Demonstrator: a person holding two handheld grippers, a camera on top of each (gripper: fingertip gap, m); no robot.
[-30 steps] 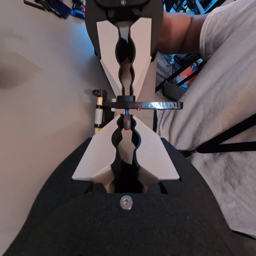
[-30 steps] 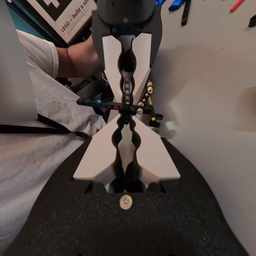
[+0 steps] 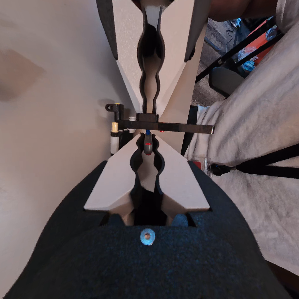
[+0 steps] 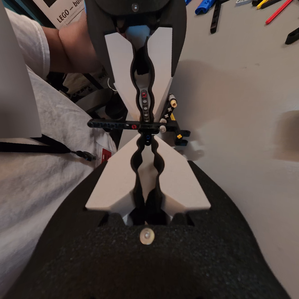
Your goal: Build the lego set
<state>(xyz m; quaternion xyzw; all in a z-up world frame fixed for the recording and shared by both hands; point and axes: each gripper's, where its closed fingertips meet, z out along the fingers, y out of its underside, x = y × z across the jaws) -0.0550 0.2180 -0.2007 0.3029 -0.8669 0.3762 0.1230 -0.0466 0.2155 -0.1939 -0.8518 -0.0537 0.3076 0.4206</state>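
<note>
Claws have crept closer together since a second ago, the far one looms bigger in each view.

Left wrist view: the left claw (image 3: 148,139) is pinched narrow on a small grey beam (image 3: 147,145) with red pins, which plugs by a blue pin into the long black beam (image 3: 178,127) running crosswise. The right claw (image 3: 149,111) comes in from the top, nipping a black block on that beam. All of it hangs above the pale table (image 3: 56,129).
Right wrist view: the right claw (image 4: 147,137) is clamped on the black connector in the middle of the lego assembly (image 4: 129,126), the grey beam (image 4: 145,105) running away between the other claw's fingers. Loose parts lie top right, including a red axle (image 4: 279,12). There's a printed sign (image 4: 64,14) top left with writing on it, not quoting it.
</note>
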